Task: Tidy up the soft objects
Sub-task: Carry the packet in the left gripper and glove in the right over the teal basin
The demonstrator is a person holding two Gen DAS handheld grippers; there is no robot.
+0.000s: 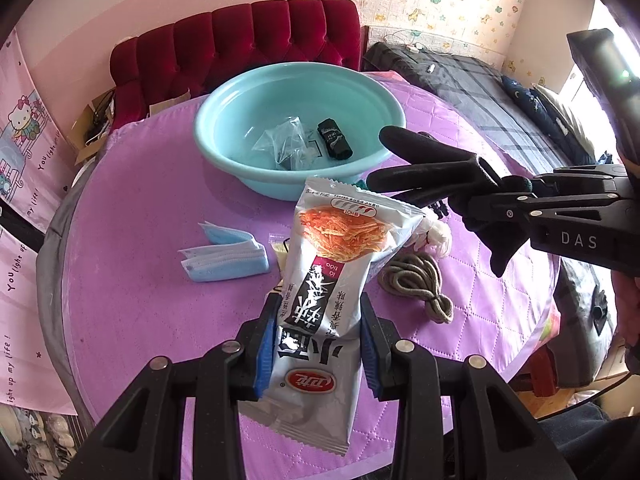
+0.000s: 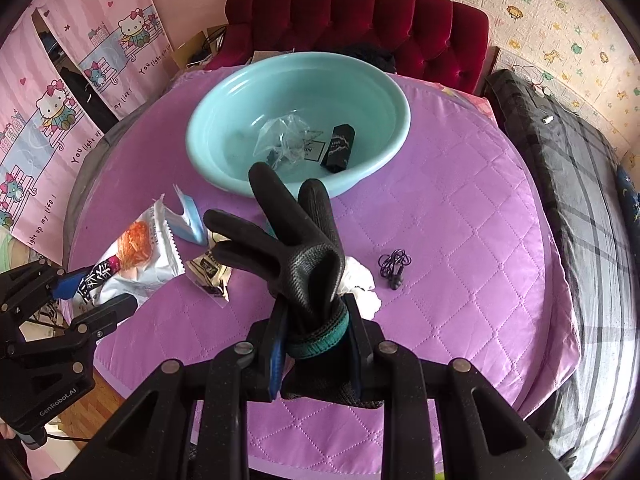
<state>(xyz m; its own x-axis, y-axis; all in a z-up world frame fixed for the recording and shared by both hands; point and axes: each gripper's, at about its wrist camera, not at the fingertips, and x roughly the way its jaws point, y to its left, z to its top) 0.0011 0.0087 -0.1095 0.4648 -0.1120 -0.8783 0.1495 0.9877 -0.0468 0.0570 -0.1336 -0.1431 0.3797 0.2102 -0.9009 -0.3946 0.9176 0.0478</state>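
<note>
My left gripper (image 1: 320, 322) is shut on a silver snack packet (image 1: 332, 280) and holds it above the purple table; the packet also shows in the right wrist view (image 2: 132, 258). My right gripper (image 2: 316, 320) is shut on a black glove (image 2: 292, 240) by its teal cuff, fingers pointing up; the glove also shows in the left wrist view (image 1: 432, 168). A teal basin (image 1: 240, 92) at the far side, also in the right wrist view (image 2: 224, 96), holds a clear plastic bag (image 1: 286, 140) and a black pouch (image 1: 335, 140).
On the purple quilted table (image 2: 460, 220) lie a folded blue face mask (image 1: 224, 258), a grey coiled cord (image 1: 416, 284), a white cloth (image 2: 360, 280), a black earphone cable (image 2: 394, 266) and a small packet (image 2: 210, 272). A red sofa (image 1: 240, 44) stands behind.
</note>
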